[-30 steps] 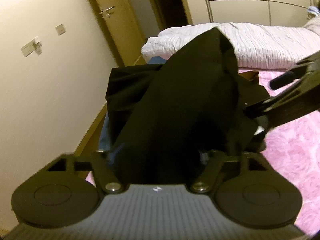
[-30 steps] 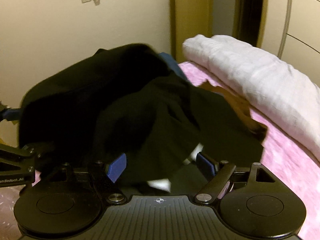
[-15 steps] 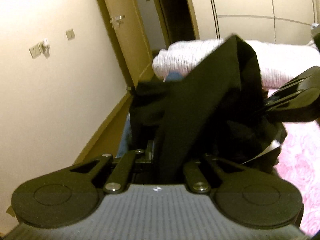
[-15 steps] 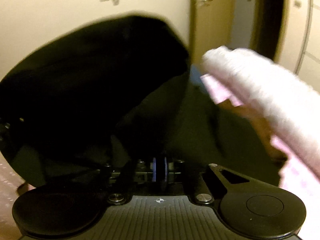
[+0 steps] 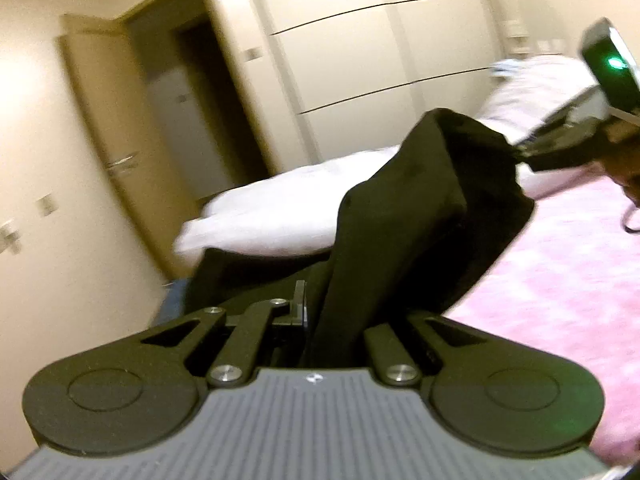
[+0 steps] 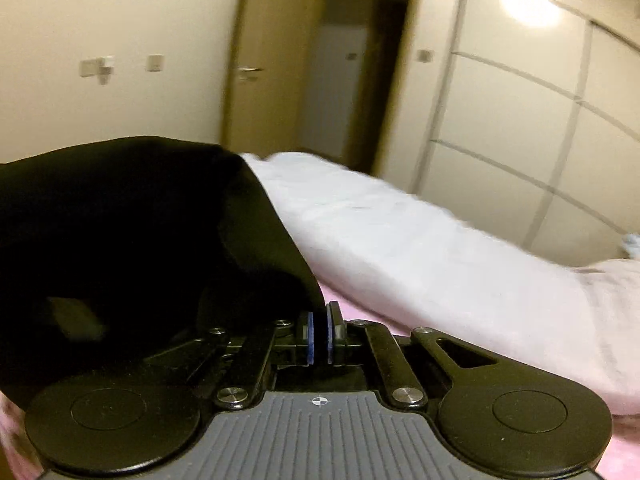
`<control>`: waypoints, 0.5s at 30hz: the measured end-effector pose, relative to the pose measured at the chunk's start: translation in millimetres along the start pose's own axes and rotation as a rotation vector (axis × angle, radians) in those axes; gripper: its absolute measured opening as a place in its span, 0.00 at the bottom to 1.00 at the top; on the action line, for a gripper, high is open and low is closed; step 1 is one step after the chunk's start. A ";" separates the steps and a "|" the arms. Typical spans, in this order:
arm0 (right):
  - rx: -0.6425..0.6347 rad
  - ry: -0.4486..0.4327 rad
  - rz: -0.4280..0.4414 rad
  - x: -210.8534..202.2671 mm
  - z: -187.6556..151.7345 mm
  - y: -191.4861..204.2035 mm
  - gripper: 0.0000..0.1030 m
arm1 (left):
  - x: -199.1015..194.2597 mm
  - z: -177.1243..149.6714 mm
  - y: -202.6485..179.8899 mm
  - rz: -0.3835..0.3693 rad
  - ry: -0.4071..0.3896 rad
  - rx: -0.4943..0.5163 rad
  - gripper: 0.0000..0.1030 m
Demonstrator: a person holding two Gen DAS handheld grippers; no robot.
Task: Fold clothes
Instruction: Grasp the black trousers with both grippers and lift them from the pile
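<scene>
A black garment [image 5: 420,220] hangs stretched between my two grippers above a pink bedspread [image 5: 560,272]. My left gripper [image 5: 320,320] is shut on one edge of it; the cloth rises from the jaws to the upper right. There my right gripper [image 5: 516,152] pinches the other end. In the right wrist view my right gripper [image 6: 319,334] is shut, blue pads [image 6: 307,336] nearly together on the cloth edge, and the garment [image 6: 132,240] drapes to the left.
A rolled white duvet [image 6: 420,240] lies along the far side of the bed, also in the left wrist view [image 5: 280,208]. Behind are a cream wall, a wooden door [image 6: 272,60] and wardrobe panels [image 6: 520,120].
Both grippers closed on the garment and lifted it off the bed. They moved apart, so the cloth now stretches between them.
</scene>
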State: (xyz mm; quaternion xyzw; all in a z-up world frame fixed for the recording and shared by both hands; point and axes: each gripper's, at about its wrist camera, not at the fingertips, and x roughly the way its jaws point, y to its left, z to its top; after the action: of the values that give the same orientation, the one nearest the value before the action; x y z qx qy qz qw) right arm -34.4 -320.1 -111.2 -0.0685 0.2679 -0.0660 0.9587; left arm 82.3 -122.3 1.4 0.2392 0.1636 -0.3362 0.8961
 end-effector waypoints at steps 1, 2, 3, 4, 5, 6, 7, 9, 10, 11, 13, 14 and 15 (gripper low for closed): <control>0.010 0.002 -0.030 -15.2 -12.6 -29.4 0.03 | -3.7 5.6 -28.6 -0.035 -0.007 0.012 0.01; 0.015 0.004 -0.064 -31.6 -25.5 -56.0 0.03 | -7.4 11.2 -57.1 -0.070 -0.013 0.023 0.01; 0.008 0.009 -0.104 -52.1 -39.3 -79.1 0.04 | -9.9 15.6 -85.9 -0.111 -0.016 0.035 0.01; 0.001 0.013 -0.144 -72.6 -53.1 -102.2 0.04 | -12.4 20.0 -114.6 -0.152 -0.018 0.048 0.01; -0.008 0.019 -0.184 -92.6 -67.1 -125.0 0.04 | -9.0 21.0 -142.0 -0.201 -0.002 0.062 0.01; -0.027 0.030 -0.224 -110.2 -82.3 -147.2 0.04 | -5.6 22.0 -169.5 -0.250 0.015 0.075 0.01; -0.050 0.043 -0.267 -125.1 -99.3 -169.2 0.04 | -2.2 23.0 -197.0 -0.300 0.031 0.089 0.01; -0.074 0.091 -0.346 -150.6 -139.1 -210.1 0.04 | 4.7 25.0 -251.9 -0.398 0.064 0.116 0.01; -0.068 0.132 -0.374 -159.8 -162.0 -222.8 0.04 | 11.7 21.5 -273.8 -0.457 0.090 0.132 0.01; -0.061 0.173 -0.401 -168.9 -184.8 -235.4 0.04 | 18.8 18.0 -295.7 -0.515 0.116 0.148 0.01; -0.028 0.276 -0.426 -185.2 -233.7 -252.3 0.04 | 29.8 2.1 -338.6 -0.637 0.184 0.225 0.01; -0.006 0.334 -0.431 -192.8 -258.9 -258.6 0.04 | 33.2 -7.7 -358.1 -0.697 0.221 0.271 0.01; 0.021 0.394 -0.429 -201.1 -284.6 -262.0 0.04 | 36.6 -17.6 -377.7 -0.757 0.258 0.317 0.02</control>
State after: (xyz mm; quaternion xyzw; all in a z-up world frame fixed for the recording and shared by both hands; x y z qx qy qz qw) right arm -377.1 -571.8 -207.1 -0.0994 0.4274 -0.2822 0.8531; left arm -150.8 -381.0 -150.2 0.3369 0.2968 -0.6298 0.6339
